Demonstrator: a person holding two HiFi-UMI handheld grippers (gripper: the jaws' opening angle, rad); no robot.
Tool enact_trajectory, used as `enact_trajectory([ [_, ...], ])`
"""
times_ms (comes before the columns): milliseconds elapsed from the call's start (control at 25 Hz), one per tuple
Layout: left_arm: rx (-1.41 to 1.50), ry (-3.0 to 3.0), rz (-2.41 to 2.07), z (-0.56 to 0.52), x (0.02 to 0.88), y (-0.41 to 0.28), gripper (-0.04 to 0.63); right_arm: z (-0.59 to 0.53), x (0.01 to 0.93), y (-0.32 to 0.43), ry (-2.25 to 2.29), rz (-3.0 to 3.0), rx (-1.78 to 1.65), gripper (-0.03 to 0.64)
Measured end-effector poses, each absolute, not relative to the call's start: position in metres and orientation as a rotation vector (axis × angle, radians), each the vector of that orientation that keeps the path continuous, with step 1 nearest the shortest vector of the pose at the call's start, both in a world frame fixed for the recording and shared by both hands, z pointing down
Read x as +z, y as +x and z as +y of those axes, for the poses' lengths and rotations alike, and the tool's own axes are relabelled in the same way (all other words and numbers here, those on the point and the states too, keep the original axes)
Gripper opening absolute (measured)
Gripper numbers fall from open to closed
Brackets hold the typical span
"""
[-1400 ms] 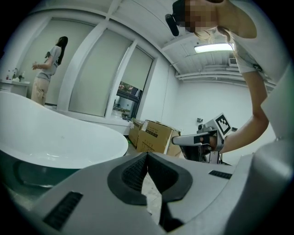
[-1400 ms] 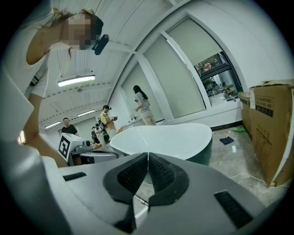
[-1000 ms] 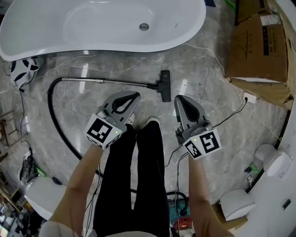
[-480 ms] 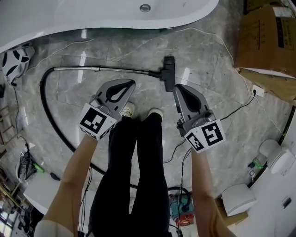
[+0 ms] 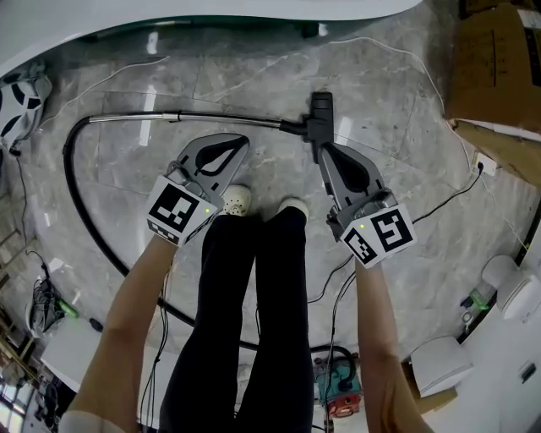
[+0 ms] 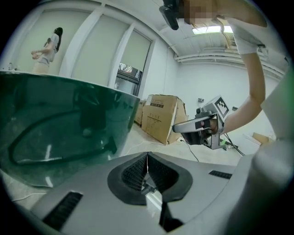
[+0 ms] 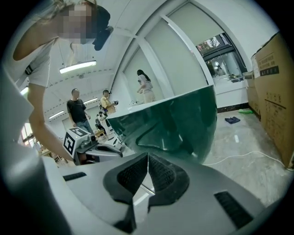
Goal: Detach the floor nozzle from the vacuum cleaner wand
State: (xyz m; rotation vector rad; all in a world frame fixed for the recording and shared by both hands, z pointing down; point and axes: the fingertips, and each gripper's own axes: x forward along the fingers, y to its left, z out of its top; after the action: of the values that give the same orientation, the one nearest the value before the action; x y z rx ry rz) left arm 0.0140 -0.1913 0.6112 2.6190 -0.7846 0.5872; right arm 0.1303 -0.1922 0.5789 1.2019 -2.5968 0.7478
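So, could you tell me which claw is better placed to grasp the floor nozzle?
Probably the right claw: in the head view its shut tips sit close to the floor nozzle. The left claw, also shut, points at the wand, further from the nozzle.

Both tools have come down toward the floor. The right tool (image 5: 325, 150), well short of the nozzle (image 5: 320, 117) a second ago, now shows its tip just beside it in the head view. The left tool (image 5: 243, 140) has drawn near the wand (image 5: 211, 117), left of the nozzle. The tub (image 5: 84, 25) beyond the nozzle has slid mostly out of view.
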Motion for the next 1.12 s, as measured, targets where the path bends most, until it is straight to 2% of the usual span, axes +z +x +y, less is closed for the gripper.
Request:
enact_trajectory([
  [520,0.987,2.582,-0.644,-0.194,0.766,0.005,0.017,-0.213,0.739,0.115,1.038,-2.389,0.662,0.017],
  [560,1.016,2.575,-0.624,-0.193,0.777,0.006,0.031,-0.213,0.747,0.114,1.022,-2.379,0.643,0.018],
  [680,1.084,2.555,-0.573,-0.193,0.805,0.013,0.145,-0.212,0.77,0.107,0.93,-2.354,0.558,0.034],
  [800,1.162,2.545,-0.531,-0.193,0.829,0.019,0.212,-0.209,0.794,0.104,0.846,-2.321,0.504,0.168],
  [840,1.194,2.543,-0.518,-0.192,0.837,0.019,0.229,-0.209,0.801,0.104,0.835,-2.315,0.501,0.198],
  [920,1.249,2.545,-0.5,-0.193,0.851,0.018,0.252,-0.209,0.813,0.106,0.826,-2.314,0.495,0.218],
  [1120,1.33,2.596,-0.466,-0.199,0.876,0.016,0.279,-0.214,0.834,0.117,0.788,-2.328,0.421,0.221],
])
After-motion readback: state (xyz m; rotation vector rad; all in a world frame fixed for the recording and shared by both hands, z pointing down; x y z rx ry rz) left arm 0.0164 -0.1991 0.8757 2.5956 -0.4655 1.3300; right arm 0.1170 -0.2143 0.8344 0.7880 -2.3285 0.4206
